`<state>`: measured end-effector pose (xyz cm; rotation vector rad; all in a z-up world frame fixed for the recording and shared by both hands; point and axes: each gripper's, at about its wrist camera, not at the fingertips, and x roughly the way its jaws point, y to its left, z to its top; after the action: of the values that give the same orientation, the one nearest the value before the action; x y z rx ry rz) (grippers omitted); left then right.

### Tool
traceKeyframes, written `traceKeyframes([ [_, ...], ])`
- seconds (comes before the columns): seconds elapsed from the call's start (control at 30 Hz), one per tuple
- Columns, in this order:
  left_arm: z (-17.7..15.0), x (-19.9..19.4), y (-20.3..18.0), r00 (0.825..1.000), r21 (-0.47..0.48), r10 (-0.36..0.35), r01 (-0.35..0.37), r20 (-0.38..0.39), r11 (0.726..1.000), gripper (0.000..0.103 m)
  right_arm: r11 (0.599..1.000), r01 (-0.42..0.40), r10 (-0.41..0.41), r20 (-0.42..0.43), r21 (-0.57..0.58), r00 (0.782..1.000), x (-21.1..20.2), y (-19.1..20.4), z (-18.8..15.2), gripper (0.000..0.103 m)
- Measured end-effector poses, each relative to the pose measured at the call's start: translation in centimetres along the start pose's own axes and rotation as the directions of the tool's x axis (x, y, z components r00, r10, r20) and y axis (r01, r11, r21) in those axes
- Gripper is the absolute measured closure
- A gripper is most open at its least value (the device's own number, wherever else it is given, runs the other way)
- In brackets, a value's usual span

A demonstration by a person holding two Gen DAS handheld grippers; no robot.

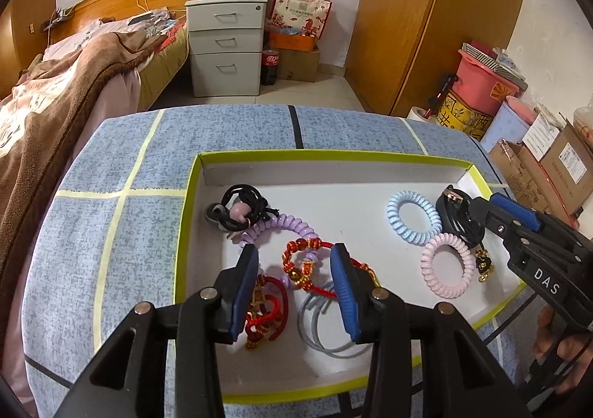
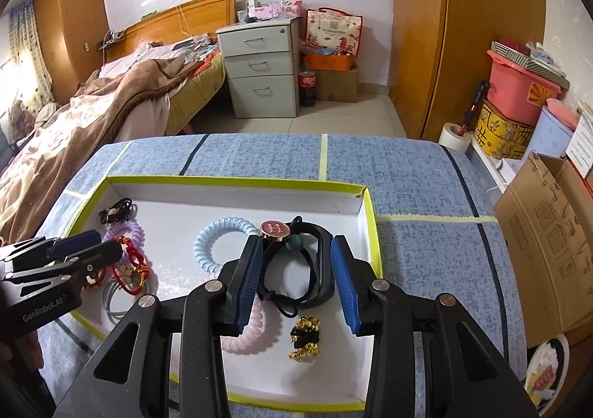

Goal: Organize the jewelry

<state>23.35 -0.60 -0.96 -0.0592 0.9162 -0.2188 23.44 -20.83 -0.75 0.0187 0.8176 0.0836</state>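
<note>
Left wrist view: the left gripper hangs released over the red bracelets low in the tray; lift clear without snagging cords.

Right wrist view: the right gripper is released, straddling the black band at centre frame; rise straight before picking again.

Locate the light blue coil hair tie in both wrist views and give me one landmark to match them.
Left wrist view: the light blue coil hair tie lies right of centre in the tray, above the pink coil tie.
Right wrist view: it lies centre-left, left of the right gripper.
Shared landmark: the tray's yellow-green rim.
</note>
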Motion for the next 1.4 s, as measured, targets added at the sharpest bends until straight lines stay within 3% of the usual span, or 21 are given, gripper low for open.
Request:
traceKeyframes([
  [0.73, -4.6, -6.2, -2.3, 0.991, -0.004, 0.091, -0.091, 0.101, 0.996, 0.056, 0.999, -0.033, 0.031, 0.073, 0.035, 0.997, -6.9, 2.4, -4.1, 0.059],
  [0.87, -5.6, -7.2, -2.9, 0.983, 0.007, 0.138, -0.14, 0.121, 0.99, 0.056, 0.999, -0.038, 0.036, 0.079, 0.032, 0.996, -7.8, 3.0, -5.4, 0.059],
  [1.4, -7.6, -8.6, -3.9, 0.982, -0.006, 0.138, -0.139, 0.13, 0.99, 0.056, 0.998, -0.052, 0.05, 0.087, 0.031, 0.995, -9.4, 3.9, -7.4, 0.059],
])
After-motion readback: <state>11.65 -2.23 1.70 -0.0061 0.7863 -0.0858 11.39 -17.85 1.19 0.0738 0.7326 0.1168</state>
